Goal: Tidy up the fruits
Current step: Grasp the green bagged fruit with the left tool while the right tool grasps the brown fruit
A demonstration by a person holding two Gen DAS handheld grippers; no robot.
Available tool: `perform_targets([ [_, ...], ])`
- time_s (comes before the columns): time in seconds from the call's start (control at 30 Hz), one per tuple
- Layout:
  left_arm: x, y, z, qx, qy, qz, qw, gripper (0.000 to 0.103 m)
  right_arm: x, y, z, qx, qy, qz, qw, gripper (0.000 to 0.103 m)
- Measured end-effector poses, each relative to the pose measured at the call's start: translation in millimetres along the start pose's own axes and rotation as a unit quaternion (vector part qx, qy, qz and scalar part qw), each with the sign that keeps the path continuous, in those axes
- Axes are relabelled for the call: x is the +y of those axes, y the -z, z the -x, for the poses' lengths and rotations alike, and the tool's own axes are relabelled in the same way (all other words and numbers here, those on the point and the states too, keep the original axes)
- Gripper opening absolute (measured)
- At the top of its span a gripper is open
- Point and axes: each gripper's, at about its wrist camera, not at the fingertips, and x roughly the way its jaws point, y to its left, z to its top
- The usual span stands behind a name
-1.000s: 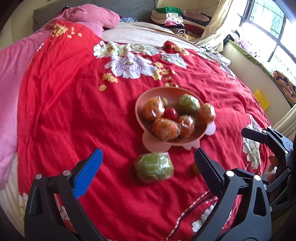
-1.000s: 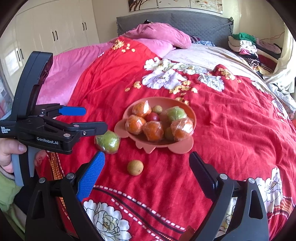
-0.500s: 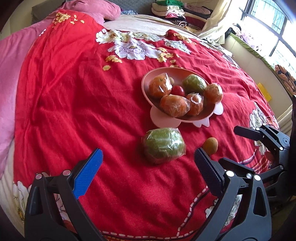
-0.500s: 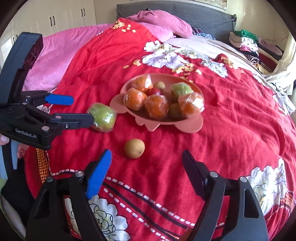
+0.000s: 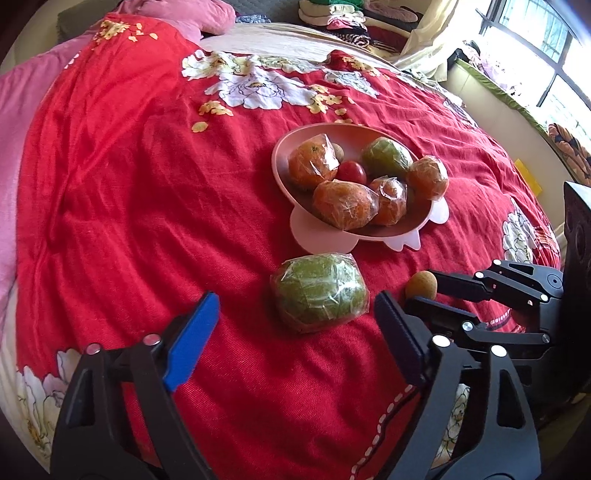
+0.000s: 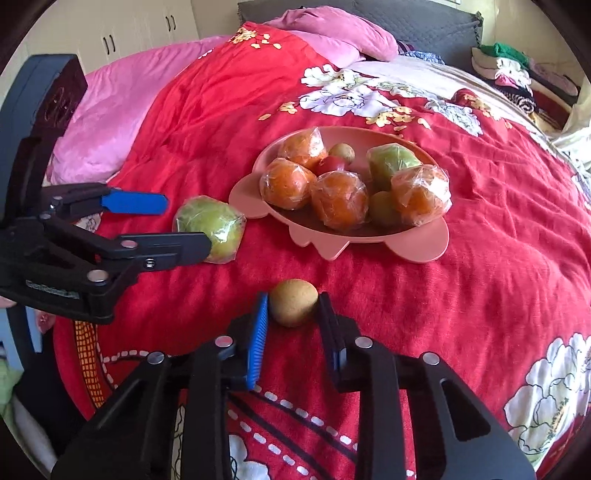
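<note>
A green fruit in clear wrap [image 5: 319, 291] lies on the red bedspread just before the pink bowl [image 5: 280, 158]. My left gripper [image 5: 295, 306] straddles it with its jaws closing; the pads stand clear of the wrap. From the right wrist view the same green fruit [image 6: 210, 229] sits between the left gripper's [image 6: 186, 223] fingers. My right gripper [image 6: 293, 306] is shut on a small brown fruit [image 6: 293, 302] that rests on the bedspread; that brown fruit [image 5: 421, 284] also shows at the right gripper's [image 5: 424, 295] tips. The pink bowl [image 6: 251, 188] holds several wrapped orange and green fruits.
The red flowered bedspread [image 5: 147, 184] covers the bed. Pink pillows [image 6: 122, 110] lie at the left, and folded clothes [image 5: 343, 14] are piled at the far side. A window [image 5: 554, 55] is at the right. A fingertip shows on the left gripper's handle [image 6: 7, 302].
Both grippers have sunk toward the bed. The right jaws have closed from wide onto the small brown fruit. The left jaws have narrowed around the green fruit.
</note>
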Motion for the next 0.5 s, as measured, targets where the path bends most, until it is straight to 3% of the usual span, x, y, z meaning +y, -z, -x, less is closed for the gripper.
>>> perform_targets([
  [0.2,-4.7,-2.1,-7.3,0.003,0.009,-0.004,0.9999,0.059,-3.4,-0.8,9.5,-0.009,-0.011,-0.012,1.000,0.026],
  [0.5,-13.0,-7.5,-17.2,0.006,0.003,-0.019,0.9998,0.049,-10.9,-2.6,26.7,-0.025,-0.010,-0.023,0.999,0.026],
])
